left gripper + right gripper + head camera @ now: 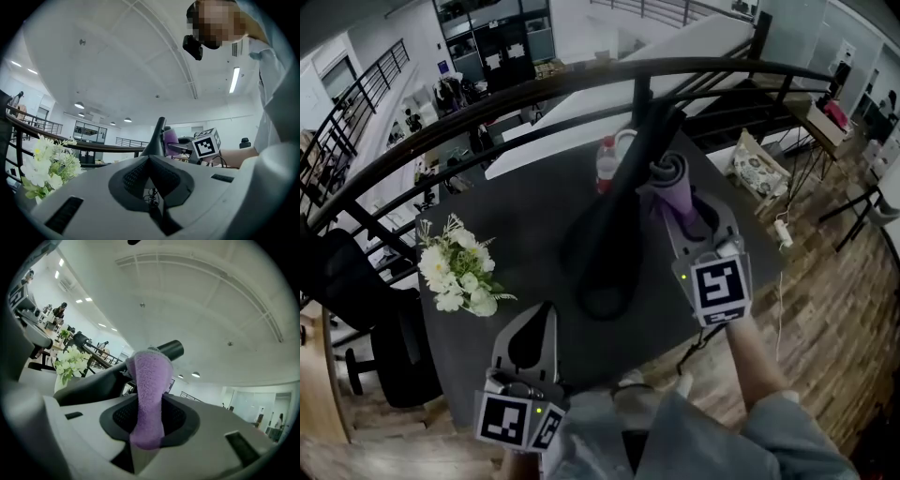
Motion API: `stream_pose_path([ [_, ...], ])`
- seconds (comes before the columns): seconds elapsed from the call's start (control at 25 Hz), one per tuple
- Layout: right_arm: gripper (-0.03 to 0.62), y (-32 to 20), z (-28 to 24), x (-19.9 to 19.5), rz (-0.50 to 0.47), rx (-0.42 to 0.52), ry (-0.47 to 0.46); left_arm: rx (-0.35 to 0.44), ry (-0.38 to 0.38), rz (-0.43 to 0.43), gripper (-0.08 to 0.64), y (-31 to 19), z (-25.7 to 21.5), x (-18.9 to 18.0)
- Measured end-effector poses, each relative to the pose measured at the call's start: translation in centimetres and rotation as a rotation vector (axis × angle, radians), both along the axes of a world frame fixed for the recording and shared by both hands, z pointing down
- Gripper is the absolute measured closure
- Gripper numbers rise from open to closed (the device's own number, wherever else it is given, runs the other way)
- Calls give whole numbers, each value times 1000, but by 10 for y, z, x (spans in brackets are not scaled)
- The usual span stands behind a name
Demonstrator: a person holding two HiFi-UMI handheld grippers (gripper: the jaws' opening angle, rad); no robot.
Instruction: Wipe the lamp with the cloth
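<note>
The right claw [680,202] is squeezed tight on a fuzzy purple rolled cloth [150,394]. The cloth rests against the thin bent arm of the black desk lamp [619,220] on the dark round bench [525,211]. The lamp is black on dark, so its head is hard to make out. A clear bottle with a red cap [607,161] stands behind it, half hidden. The left claw [542,323] is closed on nothing, near the bunch of white flowers [457,267].

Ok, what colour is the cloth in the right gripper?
The cloth is purple, clearest in the right gripper view.
</note>
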State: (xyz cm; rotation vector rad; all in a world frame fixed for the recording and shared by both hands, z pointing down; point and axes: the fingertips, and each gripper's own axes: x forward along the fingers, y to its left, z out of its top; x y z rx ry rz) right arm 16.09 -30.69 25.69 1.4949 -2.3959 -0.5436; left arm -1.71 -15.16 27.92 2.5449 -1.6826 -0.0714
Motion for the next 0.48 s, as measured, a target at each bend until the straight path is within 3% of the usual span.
stream_pose_path([
  [0.2, 476, -15, 3, -4, -75, 16, -24, -29, -17, -81, 555, -3, 9, -2],
  [0.48, 476, -15, 39, -13, -156, -34, -4, -83, -24, -170, 555, -4, 19, -4],
])
